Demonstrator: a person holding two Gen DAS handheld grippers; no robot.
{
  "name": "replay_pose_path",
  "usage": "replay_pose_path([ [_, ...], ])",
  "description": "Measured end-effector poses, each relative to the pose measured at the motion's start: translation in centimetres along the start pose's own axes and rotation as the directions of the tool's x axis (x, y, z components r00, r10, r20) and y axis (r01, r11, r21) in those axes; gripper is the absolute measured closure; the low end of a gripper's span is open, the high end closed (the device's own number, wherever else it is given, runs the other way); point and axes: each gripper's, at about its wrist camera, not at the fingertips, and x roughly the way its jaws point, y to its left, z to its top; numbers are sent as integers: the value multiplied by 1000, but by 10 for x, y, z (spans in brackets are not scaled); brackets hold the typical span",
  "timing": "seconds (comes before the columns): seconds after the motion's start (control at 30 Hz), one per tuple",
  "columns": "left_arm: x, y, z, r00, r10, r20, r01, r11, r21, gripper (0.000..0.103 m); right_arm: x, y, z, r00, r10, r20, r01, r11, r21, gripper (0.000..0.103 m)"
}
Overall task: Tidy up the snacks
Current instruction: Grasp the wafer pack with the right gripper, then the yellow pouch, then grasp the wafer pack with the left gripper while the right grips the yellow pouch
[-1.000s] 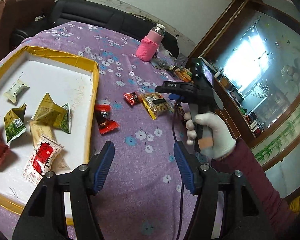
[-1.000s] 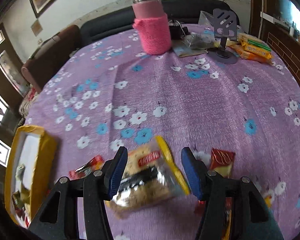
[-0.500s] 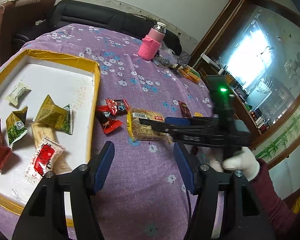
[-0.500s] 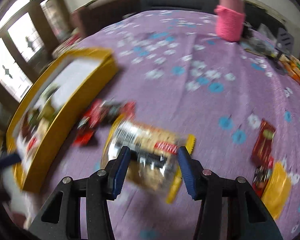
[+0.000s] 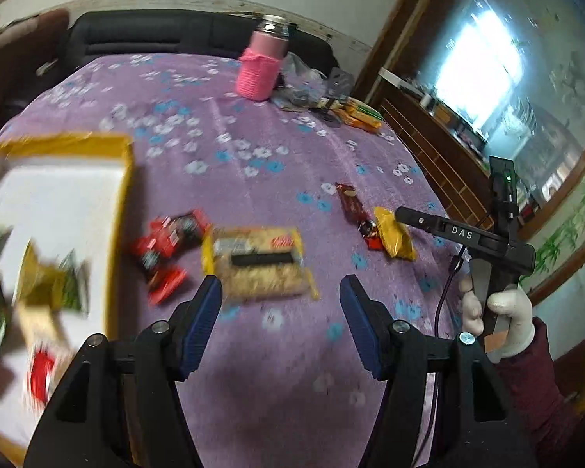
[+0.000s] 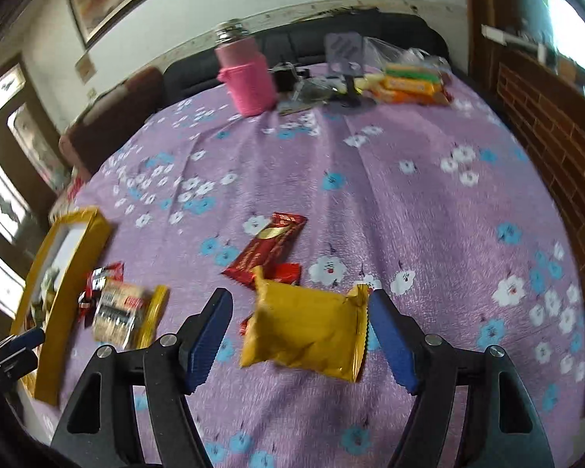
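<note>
Purple flowered cloth [image 6: 429,202] covers the table. My right gripper [image 6: 300,327] is opening, a yellow packet [image 6: 304,331] between its jaws, right of the yellow tray [image 6: 73,257]. My left gripper [image 5: 280,323] hangs half-open, empty, near the cracker pack [image 5: 261,261].

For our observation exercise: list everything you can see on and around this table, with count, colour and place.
Tablecloth: one, purple with flowers, covers the table.
Tray: one, yellow rim, white floor, left; holds several blurred snacks.
Cracker pack: one, clear with yellow ends, beside tray.
Small red packets: a few, between tray and crackers.
Yellow packet: one, centre.
Red bar: one, behind it.
Pink-sleeved bottle: one, far edge.
Orange-green packs: a pile, far right.
Sofa: one, black, behind.
Left gripper: open.
Right gripper: opening, astride yellow packet.
Gloved hand: one, white.
</note>
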Motion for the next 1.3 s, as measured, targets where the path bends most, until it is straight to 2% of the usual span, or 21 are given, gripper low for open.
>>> replay_pose_path([
  [0.07,21,-4,17,999,-9,-31,10,999,40,41,6,-8,0,999,48,22,-49,997,56,29],
  [0.13,52,-5,33,995,-21,-94,29,996,81,41,15,-13,1,995,92,35,-95,991,92,29],
  [0.23,85,-2,47,985,-26,-171,46,993,111,41,25,-19,4,995,97,31,-100,990,97,29],
  [0.33,112,3,56,970,-22,-240,53,991,125,41,30,-28,5,991,130,13,-131,984,122,28],
  [0.4,124,4,55,953,-4,-302,48,989,136,42,35,-34,3,986,168,-10,-165,975,146,28],
  [0.43,126,2,54,948,4,-317,46,987,151,42,36,-36,3,982,185,-20,-180,972,153,28],
  [0.5,124,-2,47,927,-29,-374,90,985,148,42,35,-38,2,973,229,-32,-221,960,169,28],
  [0.6,113,-7,32,905,-76,-419,141,982,126,42,38,-41,0,937,345,-63,-323,919,224,28],
  [0.67,104,-9,22,896,-108,-432,174,978,116,42,38,-41,-2,919,387,-76,-359,901,244,28],
  [0.77,87,-13,6,893,-124,-433,199,971,133,41,38,-38,-6,895,436,-94,-401,879,257,28],
  [0.83,76,-15,-3,888,-150,-434,226,965,130,41,35,-33,-9,899,426,-105,-394,889,234,28],
  [1.0,61,-14,-25,887,-139,-441,223,964,145,41,27,-8,-19,915,374,-152,-357,926,125,28],
  [1.07,53,-10,-27,896,-145,-420,221,966,138,41,15,-1,-25,925,354,-138,-346,935,78,28],
  [1.13,33,-5,-29,918,-155,-365,209,972,111,41,2,7,-30,937,326,-130,-327,945,9,28],
  [1.2,4,-1,-36,943,-168,-287,198,977,78,41,-12,19,-34,963,249,-103,-260,960,-101,28],
  [1.3,-21,-1,-47,967,-147,-209,160,986,46,40,-18,35,-33,979,181,-92,-198,953,-228,21],
])
